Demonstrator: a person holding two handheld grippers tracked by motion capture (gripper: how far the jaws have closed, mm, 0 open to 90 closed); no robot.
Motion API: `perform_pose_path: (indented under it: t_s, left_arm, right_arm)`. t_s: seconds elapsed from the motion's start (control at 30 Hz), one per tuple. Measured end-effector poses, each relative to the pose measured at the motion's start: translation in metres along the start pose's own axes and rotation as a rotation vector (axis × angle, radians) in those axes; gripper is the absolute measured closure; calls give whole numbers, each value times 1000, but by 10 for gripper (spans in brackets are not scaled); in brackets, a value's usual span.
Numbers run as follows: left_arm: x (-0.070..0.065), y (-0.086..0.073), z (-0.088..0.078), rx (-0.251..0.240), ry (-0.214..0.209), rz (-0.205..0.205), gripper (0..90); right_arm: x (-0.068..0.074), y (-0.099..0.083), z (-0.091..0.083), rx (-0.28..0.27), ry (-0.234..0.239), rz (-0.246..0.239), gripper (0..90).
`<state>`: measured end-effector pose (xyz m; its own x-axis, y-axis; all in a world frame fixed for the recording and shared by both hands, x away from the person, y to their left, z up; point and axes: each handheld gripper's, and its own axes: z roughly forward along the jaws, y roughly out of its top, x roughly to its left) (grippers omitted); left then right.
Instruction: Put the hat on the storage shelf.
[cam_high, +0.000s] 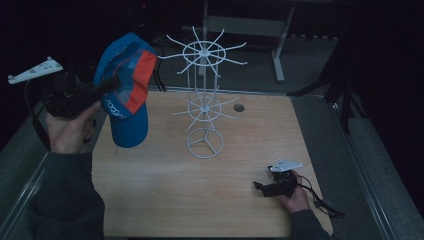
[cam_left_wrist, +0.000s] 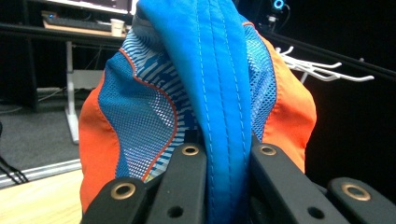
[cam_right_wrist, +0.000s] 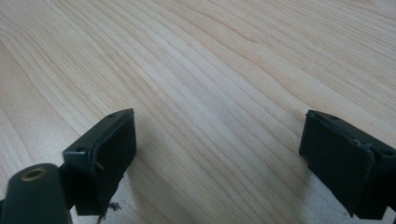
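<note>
A blue and orange cap (cam_high: 126, 85) hangs in the air over the table's left edge, with my left gripper (cam_high: 107, 85) shut on its blue middle strip (cam_left_wrist: 224, 121). The cap's mesh panels and orange sides spread above the two black jaws in the left gripper view. To the right of the cap stands a white wire rack (cam_high: 204, 95) with two rings of hooks, one high and one low; its upper hooks (cam_left_wrist: 322, 69) show behind the cap. My right gripper (cam_high: 260, 187) rests low at the table's front right, open, with bare wood (cam_right_wrist: 219, 112) between its jaws.
The light wooden table (cam_high: 165, 200) has a small round grommet (cam_high: 239, 107) near its back edge. A desk frame (cam_high: 280, 45) stands behind the table in the dark. A cable (cam_high: 325, 205) trails from the right gripper off the table's right edge.
</note>
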<state>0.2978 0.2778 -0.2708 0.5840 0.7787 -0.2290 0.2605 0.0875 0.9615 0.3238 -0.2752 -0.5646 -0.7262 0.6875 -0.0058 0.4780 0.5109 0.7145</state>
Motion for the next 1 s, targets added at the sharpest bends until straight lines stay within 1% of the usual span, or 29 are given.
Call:
perform_pose_path:
  t_s: [0.17, 0.33, 0.57, 0.9, 1.0]
  left_arm:
    - [-4, 1, 0, -3, -24, 19, 881]
    - [-6, 3, -1, -14, -50, 24, 882]
    - [-10, 2, 0, -13, -92, 53, 882]
    - [-13, 3, -2, -24, -137, 55, 882]
    - [-14, 3, -3, -23, -149, 65, 882]
  right_arm:
    - [0, 0, 0, 0, 0, 0, 107]
    - [0, 0, 0, 0, 0, 0, 107]
    - [0, 0, 0, 0, 0, 0, 107]
    - [0, 0, 0, 0, 0, -1, 107]
    - [0, 0, 0, 0, 0, 0, 107]
